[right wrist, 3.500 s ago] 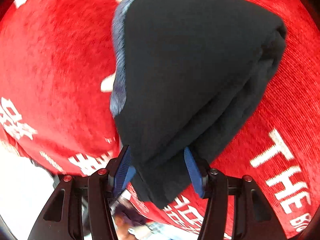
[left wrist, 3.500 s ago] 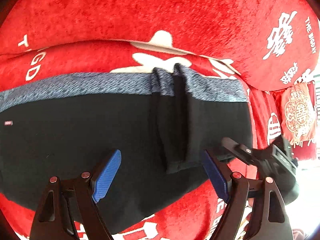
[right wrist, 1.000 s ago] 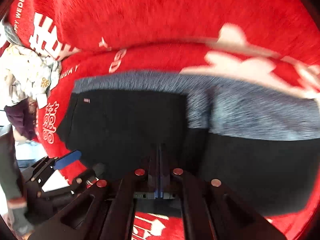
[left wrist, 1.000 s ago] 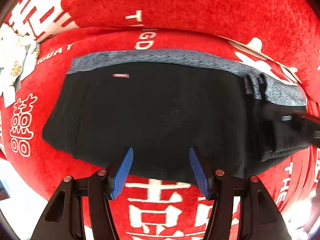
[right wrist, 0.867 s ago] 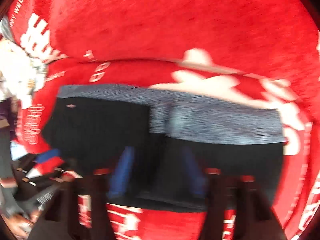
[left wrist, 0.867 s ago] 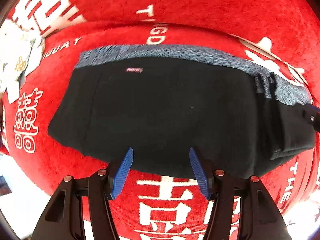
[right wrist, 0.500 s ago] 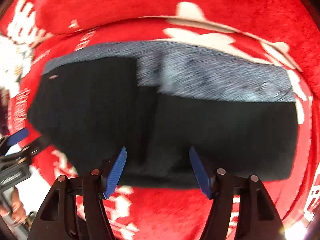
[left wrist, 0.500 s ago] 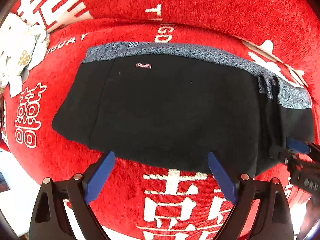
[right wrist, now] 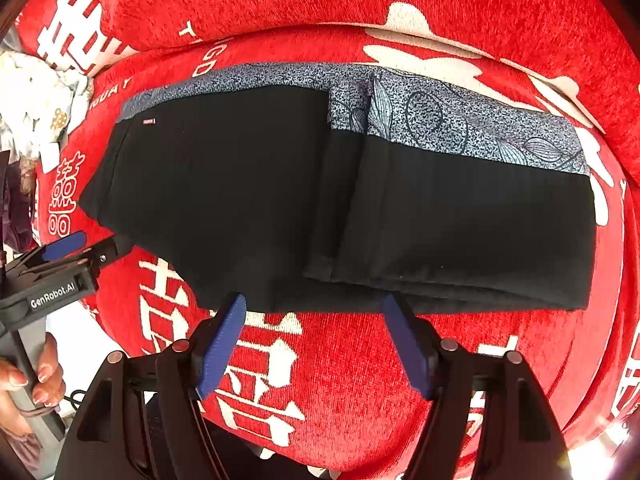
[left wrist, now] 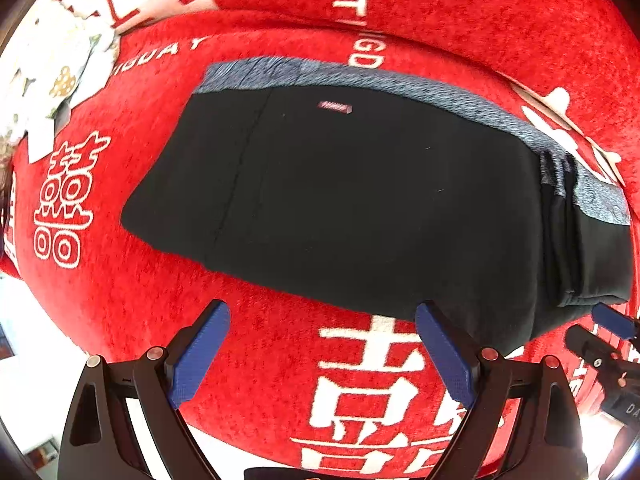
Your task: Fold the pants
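Pants [right wrist: 248, 200], black with a blue-grey patterned waistband [right wrist: 472, 128], lie flat on the red cover [right wrist: 360, 380] just ahead of both tongs. One end has been doubled over, so a second layer rests on the part in front of the right gripper [right wrist: 316, 344]. A small label [left wrist: 334, 107] shows near the waistband, ahead of the left gripper [left wrist: 320, 354].

Both tongs point down over the cover on the near side of the cloth. The left gripper stands wide, nothing between its blue pads, the hem just past their tips. The right gripper's jaws have just been opening; they are released too, the cloth edge just beyond them and untouched. A hand [right wrist: 28, 380] carries the left tool, off to the right gripper's left.

My guess is that one fold has just been laid down and let go. The next move likely needs a fresh hold on the unfolded end, to the left of both tongs, brought across squarely so the layers stack without dragging the one already placed.

No containers are in view. A pale crumpled cloth [left wrist: 52, 76] sits well off to the far left.
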A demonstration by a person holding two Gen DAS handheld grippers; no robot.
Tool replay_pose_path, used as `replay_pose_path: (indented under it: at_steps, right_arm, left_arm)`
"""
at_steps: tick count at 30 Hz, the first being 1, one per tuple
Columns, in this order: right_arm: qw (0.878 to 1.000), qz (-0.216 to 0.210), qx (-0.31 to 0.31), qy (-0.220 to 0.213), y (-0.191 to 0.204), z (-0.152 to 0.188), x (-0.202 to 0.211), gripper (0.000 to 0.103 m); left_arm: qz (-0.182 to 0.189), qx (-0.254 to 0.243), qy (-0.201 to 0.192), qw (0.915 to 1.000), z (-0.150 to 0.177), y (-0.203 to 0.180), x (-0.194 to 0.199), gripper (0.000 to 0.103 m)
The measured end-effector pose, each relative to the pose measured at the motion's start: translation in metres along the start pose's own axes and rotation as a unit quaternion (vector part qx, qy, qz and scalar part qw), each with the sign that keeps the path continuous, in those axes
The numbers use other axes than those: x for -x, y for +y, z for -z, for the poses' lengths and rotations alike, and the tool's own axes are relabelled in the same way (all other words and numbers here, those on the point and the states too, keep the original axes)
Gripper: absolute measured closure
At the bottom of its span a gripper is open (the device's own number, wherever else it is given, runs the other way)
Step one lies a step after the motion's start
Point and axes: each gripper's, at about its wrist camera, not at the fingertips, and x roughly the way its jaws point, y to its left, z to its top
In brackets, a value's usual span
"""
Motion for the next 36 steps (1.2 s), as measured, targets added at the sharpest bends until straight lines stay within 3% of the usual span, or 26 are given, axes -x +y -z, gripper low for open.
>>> replay_pose_path:
  at_steps: [11, 23, 33, 36]
  right_arm:
    - [1.0, 0.0, 0.014, -0.003, 0.021, -0.015, -0.005, 0.028]
    - [1.0, -0.002, 0.024, 0.015, 0.038, -0.026, -0.029, 0.024]
    - [0.999, 0.007, 0.028, 0.018, 0.039, -0.027, -0.035, 0.024]
    - [0.999, 0.01, 0.029, 0.02, 0.041, -0.027, -0.035, 0.024]
  left_arm:
    - [0.001, 0.031, 0.014, 0.9994, 0.001, 0.037, -0.012, 0.008]
    - [0.052, 0.084, 0.025, 0.9948, -0.005, 0.089, -0.029, 0.008]
    - [0.064, 0.086, 0.019, 0.994, -0.024, 0.111, -0.028, 0.008]
    - [0.093, 0.101, 0.011, 0.9905, -0.022, 0.116, -0.025, 0.008]
